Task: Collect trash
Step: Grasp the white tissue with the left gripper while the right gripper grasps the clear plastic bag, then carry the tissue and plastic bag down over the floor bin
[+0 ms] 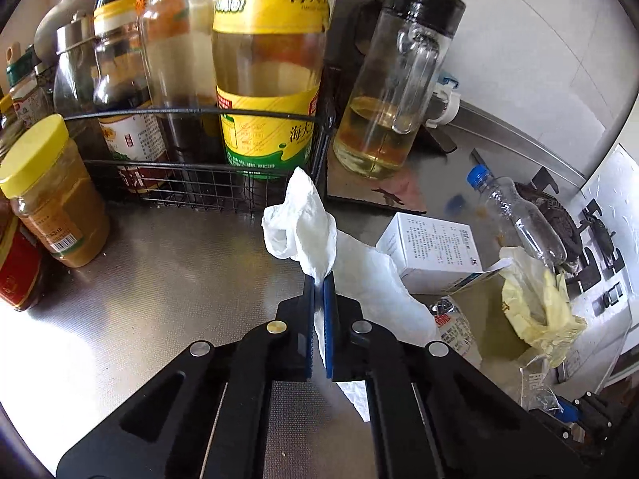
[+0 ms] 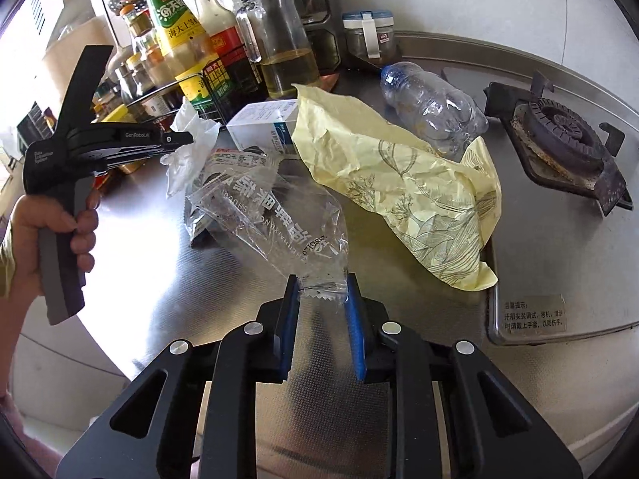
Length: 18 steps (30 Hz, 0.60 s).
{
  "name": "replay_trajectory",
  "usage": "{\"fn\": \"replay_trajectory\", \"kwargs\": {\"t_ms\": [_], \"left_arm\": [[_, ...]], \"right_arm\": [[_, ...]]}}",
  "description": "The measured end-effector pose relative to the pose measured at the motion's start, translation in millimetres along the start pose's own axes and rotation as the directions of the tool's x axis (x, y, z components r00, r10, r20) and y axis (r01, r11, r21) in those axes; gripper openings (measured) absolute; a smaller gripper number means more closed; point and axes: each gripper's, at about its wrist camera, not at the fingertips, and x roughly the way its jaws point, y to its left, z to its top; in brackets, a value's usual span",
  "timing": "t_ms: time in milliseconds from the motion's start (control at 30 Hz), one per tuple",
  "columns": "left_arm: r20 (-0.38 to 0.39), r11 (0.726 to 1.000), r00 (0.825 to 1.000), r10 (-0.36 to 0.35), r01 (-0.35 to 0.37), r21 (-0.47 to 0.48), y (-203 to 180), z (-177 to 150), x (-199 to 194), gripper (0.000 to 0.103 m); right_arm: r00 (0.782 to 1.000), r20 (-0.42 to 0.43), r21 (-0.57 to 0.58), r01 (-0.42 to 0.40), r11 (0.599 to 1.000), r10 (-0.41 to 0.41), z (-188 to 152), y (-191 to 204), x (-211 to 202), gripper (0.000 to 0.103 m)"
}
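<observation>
My left gripper (image 1: 320, 279) is shut on a crumpled white tissue (image 1: 307, 223) and holds it just above the steel counter; it also shows in the right wrist view (image 2: 187, 137) with the tissue (image 2: 191, 127). My right gripper (image 2: 321, 283) is open, its fingers on either side of the near end of a clear printed plastic wrapper (image 2: 271, 215) that lies on the counter. A yellow crumpled paper bag (image 2: 415, 183) (image 1: 535, 299), an empty clear bottle with a blue cap (image 2: 431, 107) (image 1: 515, 215) and a white box (image 2: 263, 123) (image 1: 431, 247) lie behind.
A wire rack of sauce bottles (image 1: 199, 151) and a yellow-lidded jar (image 1: 52, 191) stand at the left. A glass oil jug (image 1: 391, 92) sits behind the box. A gas burner (image 2: 559, 139) is at the right. A small jar (image 2: 369, 36) stands by the wall.
</observation>
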Motion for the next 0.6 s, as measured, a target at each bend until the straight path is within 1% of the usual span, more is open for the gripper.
{"fn": "replay_trajectory", "kwargs": {"t_ms": [167,300,433,600], "left_arm": [[0.056,1.000,0.998,-0.016,0.015,0.026,-10.5,-6.1,-43.9,0.002],[0.086,0.998,0.996,-0.021,0.016,0.057,-23.0,-21.2,-74.9,0.002],[0.100,0.996,0.994,-0.033,0.025,0.082,-30.1,-51.6,-107.2,0.002],[0.100,0.995,0.993,-0.069,0.061,0.079,-33.1,-95.1,-145.9,0.002]], "right_arm": [[1.000,0.020,-0.022,-0.009,1.000,0.010,-7.9,14.2,-17.0,0.024],[0.999,0.031,-0.025,-0.011,1.000,0.012,-18.0,22.2,-30.7,0.024],[0.999,0.041,-0.034,-0.016,0.999,0.017,-35.0,30.2,-52.0,0.024],[0.999,0.017,-0.051,-0.043,0.998,0.044,-63.7,36.6,-74.7,0.024]]}}
